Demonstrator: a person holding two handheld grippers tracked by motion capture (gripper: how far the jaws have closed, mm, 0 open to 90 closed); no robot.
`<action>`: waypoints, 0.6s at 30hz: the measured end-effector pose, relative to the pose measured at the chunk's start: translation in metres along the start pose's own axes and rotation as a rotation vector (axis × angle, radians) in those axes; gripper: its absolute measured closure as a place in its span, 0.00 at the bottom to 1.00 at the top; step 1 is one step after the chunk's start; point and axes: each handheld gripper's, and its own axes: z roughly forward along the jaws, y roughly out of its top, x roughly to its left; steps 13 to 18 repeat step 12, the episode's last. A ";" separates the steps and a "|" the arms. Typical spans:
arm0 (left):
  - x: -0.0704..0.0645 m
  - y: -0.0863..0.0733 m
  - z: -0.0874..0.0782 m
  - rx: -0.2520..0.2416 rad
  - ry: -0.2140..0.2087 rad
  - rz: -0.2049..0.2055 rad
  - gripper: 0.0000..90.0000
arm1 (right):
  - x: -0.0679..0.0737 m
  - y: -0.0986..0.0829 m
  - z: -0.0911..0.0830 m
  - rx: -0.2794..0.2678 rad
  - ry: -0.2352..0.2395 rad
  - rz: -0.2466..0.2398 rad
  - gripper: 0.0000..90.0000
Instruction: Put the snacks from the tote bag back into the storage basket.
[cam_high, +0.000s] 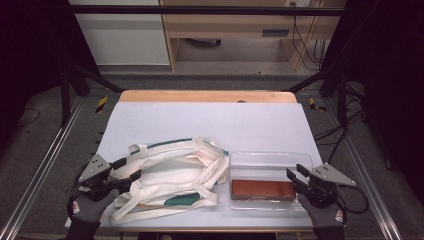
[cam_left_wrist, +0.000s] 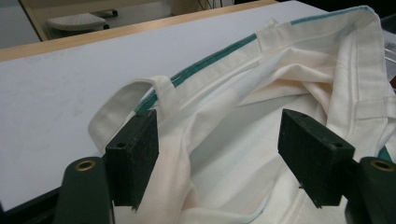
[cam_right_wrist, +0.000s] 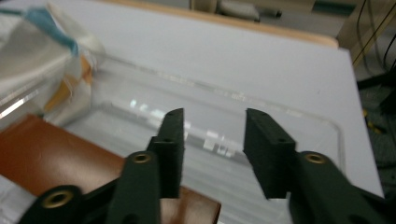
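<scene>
A cream cloth tote bag (cam_high: 170, 180) with green trim lies crumpled on the table's near left. My left gripper (cam_high: 129, 170) is at the bag's left edge, open, its jaws straddling the bag's rim and handle (cam_left_wrist: 219, 154) without closing on them. A clear plastic tray (cam_high: 270, 162) sits to the bag's right, with a flat reddish-brown block (cam_high: 262, 189) lying in its near half. My right gripper (cam_high: 296, 176) hovers at the tray's near right corner, open, above the tray wall (cam_right_wrist: 224, 140) and the brown block (cam_right_wrist: 51, 154).
The table (cam_high: 210, 122) has a pale blue-white top with a wooden strip along its far edge (cam_high: 207, 96). Metal frame rails (cam_high: 35, 175) run along both sides. Cabinets and cables stand beyond the far edge.
</scene>
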 end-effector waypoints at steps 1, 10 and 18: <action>0.001 0.000 -0.001 0.000 0.004 -0.002 0.31 | 0.000 0.001 -0.002 -0.037 -0.004 0.005 0.53; 0.011 -0.005 -0.007 -0.015 0.038 -0.024 0.25 | -0.013 -0.002 -0.006 -0.102 -0.064 0.025 0.26; 0.012 -0.006 -0.008 -0.016 0.039 -0.027 0.25 | -0.015 -0.003 -0.006 -0.101 -0.062 0.042 0.26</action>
